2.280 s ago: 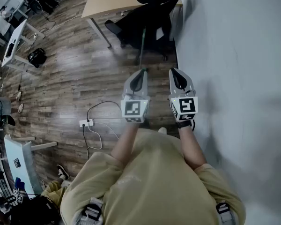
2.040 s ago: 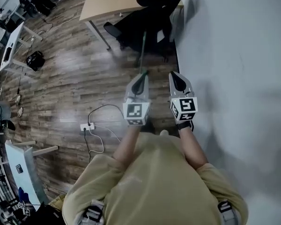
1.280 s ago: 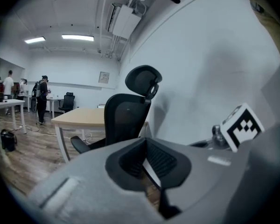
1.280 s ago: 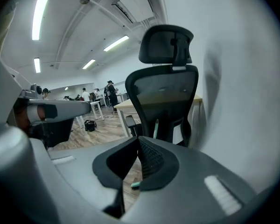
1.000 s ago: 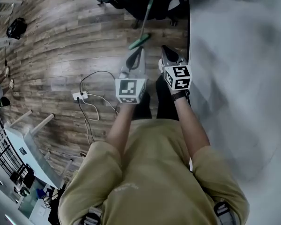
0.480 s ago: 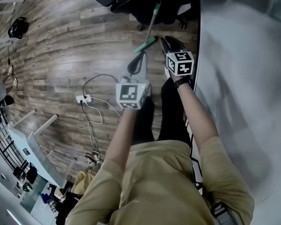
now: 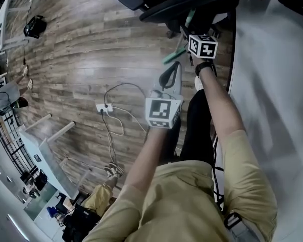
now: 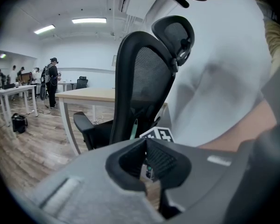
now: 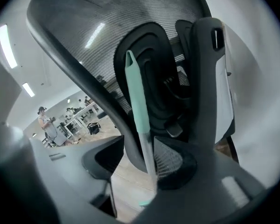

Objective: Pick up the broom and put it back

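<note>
— Far ahead by the white wall (image 7: 272, 74), what stands there?

— I see a black mesh office chair (image 8: 147, 73) close to the wall on the right. The broom (image 9: 136, 97) stands upright against the chair's back. Its handle is mint green at the top, with a bare grey shaft below. From the head view, its green head shows low down near the chair's base, above the wooden floor (image 7: 91, 49).

— Does either tool grip it?

— Neither does. My right gripper (image 9: 139, 164) reaches farthest, right up to the chair. Its jaws have just been opening and now stand apart, with the grey shaft between them. The shaft runs just beside the right-hand pad, and I cannot tell whether it touches. It is well clear of the left-hand pad, so nothing squeezes it.

— And the other one?

— My left gripper (image 8: 147, 167) hangs nearer to me, left of the right one, and points toward the chair. Its jaws are drawn together with only a thin slit between them, and they carry nothing. Past them I see the right gripper's marker cube (image 8: 157, 135), and the green handle just beside the chair back. A wooden desk (image 8: 86, 95) stands farther left.

— Anything else down there?

— A white power strip (image 7: 104, 107) with a looping cable (image 7: 113, 130) lies on the boards to the left, well apart from the broom.
</note>
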Motion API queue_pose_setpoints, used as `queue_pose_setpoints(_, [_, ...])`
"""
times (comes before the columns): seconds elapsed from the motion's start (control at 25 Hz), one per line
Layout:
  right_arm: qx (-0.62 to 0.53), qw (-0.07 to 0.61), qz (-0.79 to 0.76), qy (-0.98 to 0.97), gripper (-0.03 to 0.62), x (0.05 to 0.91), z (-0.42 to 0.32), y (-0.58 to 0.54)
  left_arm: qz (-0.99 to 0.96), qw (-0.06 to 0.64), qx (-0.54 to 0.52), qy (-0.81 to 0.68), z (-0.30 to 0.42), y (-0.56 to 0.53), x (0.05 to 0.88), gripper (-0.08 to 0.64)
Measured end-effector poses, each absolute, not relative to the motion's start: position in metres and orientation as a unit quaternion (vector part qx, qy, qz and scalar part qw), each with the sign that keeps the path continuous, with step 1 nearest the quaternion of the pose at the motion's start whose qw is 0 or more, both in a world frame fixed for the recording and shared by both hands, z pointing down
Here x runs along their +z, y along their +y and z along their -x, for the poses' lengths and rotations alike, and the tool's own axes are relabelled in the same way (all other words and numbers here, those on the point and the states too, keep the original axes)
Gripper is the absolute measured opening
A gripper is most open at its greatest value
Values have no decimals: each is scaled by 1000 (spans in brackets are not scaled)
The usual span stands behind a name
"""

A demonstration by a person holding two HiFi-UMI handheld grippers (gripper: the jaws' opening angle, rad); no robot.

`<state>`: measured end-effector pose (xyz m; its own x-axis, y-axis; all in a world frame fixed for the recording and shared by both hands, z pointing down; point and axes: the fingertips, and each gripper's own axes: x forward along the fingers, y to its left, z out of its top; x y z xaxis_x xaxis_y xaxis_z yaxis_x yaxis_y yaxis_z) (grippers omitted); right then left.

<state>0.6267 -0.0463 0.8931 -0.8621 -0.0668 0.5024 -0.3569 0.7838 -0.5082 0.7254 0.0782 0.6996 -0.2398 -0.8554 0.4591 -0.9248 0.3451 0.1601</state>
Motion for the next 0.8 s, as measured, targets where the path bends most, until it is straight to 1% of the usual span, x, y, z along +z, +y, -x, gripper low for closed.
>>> queue_pose_setpoints(0.08, [309,245,-128,-910,196,899,-619,-52,-564,242,75,-786,-724,82,697,0])
queue_pose_setpoints(0.16, [312,251,-133,-907,186,905,-614,-56,-561,246,79,-786,-724,86,701,0])
queue_pose_setpoints(0.2, [313,252,-134,-906,155,909,-613,-59,-560,249,83,-786,-724,88,704,0])
queue_pose_setpoints(0.24, [313,253,-136,-905,110,911,-614,-61,-559,251,84,-786,-725,90,707,0])
queue_pose_setpoints(0.36, [300,260,-135,-908,103,909,-623,-62,-552,262,76,-788,-729,97,710,0])
queue_pose_setpoints(0.48, [272,270,-106,-917,98,900,-635,-40,-552,265,71,-787,-731,105,707,-1])
queue_pose_setpoints(0.64, [231,299,-87,-922,88,885,-686,0,-550,281,56,-785,-744,121,702,0])
queue_pose_setpoints(0.8, [225,283,-105,-926,89,846,-724,25,-546,296,44,-783,-744,143,685,0])
